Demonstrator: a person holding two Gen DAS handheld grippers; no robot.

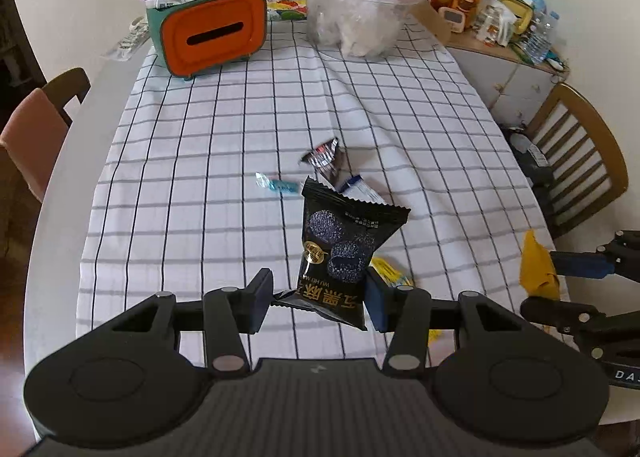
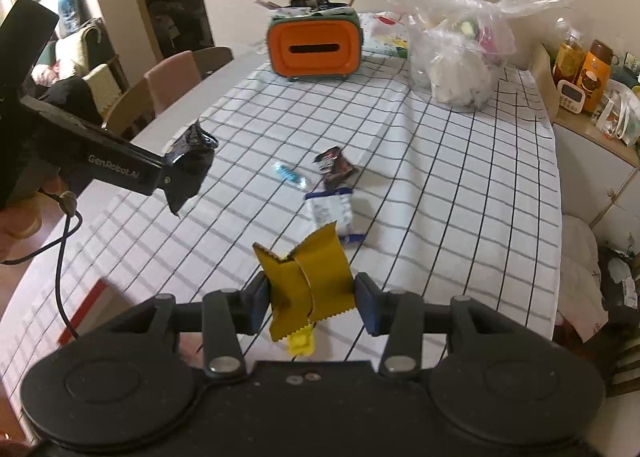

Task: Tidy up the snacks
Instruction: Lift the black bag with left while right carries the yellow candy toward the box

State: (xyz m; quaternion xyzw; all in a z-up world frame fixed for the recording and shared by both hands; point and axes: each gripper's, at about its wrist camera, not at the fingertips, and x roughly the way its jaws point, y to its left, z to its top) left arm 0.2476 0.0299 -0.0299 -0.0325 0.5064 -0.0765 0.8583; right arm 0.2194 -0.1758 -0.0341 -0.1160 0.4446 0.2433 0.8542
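My left gripper [image 1: 319, 303] is shut on a black snack packet [image 1: 340, 245] and holds it above the checked tablecloth [image 1: 200, 177]. In the right wrist view that same left gripper [image 2: 176, 173] hangs at the left with the black packet [image 2: 192, 161] in its jaws. My right gripper [image 2: 313, 303] is shut on a crumpled gold packet [image 2: 308, 281], also off the table. On the cloth lie a blue candy [image 2: 290, 173], a dark red-black wrapper [image 2: 336, 167], a white and blue packet [image 2: 332, 215] and a small yellow packet [image 2: 302, 341].
An orange and green organizer box [image 1: 212, 33] with pens and a lamp stands at the back. Beside it sits a clear plastic bag [image 1: 360, 5] of snacks. Chairs [image 1: 576, 153] flank the table. A side cabinet [image 2: 592, 125] carries bottles.
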